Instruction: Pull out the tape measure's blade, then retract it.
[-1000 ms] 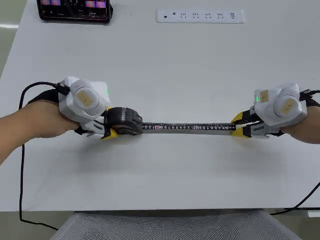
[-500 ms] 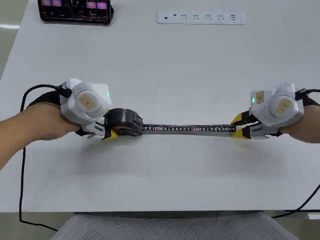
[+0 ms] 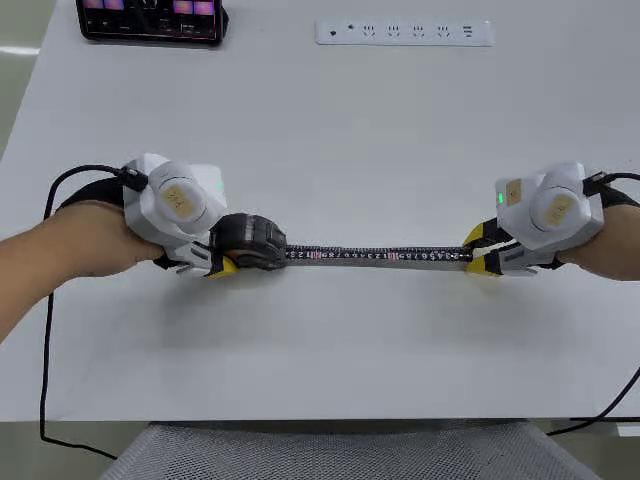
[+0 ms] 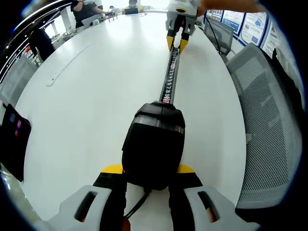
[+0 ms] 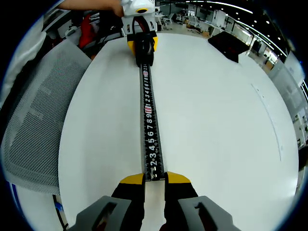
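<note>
So the left gripper (image 3: 222,255) is clamped around the black tape measure (image 3: 250,240), which sits middle left of the head view on the white tabletop (image 3: 350,150). The blade (image 3: 375,255) runs straight out toward the right side, just above the tabletop, and the right gripper (image 3: 478,253) is pinching its tip. A power strip (image 3: 403,32) lies along the top edge, well apart from everything.

A white desk (image 3: 330,150) spans the head view. At its top edge lies a white power strip (image 3: 404,32), and at the upper left sits a dark device (image 3: 150,20) with a lit screen. A grey mesh chair (image 3: 340,450) runs along the bottom. Pale glossy floor (image 3: 18,70) shows in the upper left corner. In the right gripper view, ceiling light strips (image 5: 226,6) cross the upper right above an open office.
</note>
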Tool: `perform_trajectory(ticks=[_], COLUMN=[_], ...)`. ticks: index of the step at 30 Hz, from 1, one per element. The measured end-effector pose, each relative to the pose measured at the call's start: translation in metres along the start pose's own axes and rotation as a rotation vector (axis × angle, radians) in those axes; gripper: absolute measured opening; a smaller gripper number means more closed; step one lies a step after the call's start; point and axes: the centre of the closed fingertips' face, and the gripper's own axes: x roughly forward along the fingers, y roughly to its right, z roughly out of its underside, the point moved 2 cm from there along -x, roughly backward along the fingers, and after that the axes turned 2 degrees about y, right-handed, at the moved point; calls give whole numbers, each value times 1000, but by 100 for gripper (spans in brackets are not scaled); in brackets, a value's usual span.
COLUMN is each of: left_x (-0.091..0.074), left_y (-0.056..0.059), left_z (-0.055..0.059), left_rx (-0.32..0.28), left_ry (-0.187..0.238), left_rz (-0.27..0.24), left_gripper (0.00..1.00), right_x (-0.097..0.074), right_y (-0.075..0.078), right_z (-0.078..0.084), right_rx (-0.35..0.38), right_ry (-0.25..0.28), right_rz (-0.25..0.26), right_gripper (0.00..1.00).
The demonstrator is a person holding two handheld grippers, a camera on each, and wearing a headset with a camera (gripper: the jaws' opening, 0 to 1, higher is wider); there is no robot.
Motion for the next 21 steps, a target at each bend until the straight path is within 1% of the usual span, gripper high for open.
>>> perform_trajectory(ticks=[4, 21], left_x=[0, 0], left_y=[0, 0], left_z=[0, 0], left_rx=[2, -1], left_ry=[0, 3], left_rz=[-1, 0], left_gripper=[29, 29], right_x=[0, 0], right_y=[0, -1], right_z=[0, 1], right_rx=[12, 16], right_ry=[2, 3], right_rz=[-1, 2], right_gripper=[12, 12])
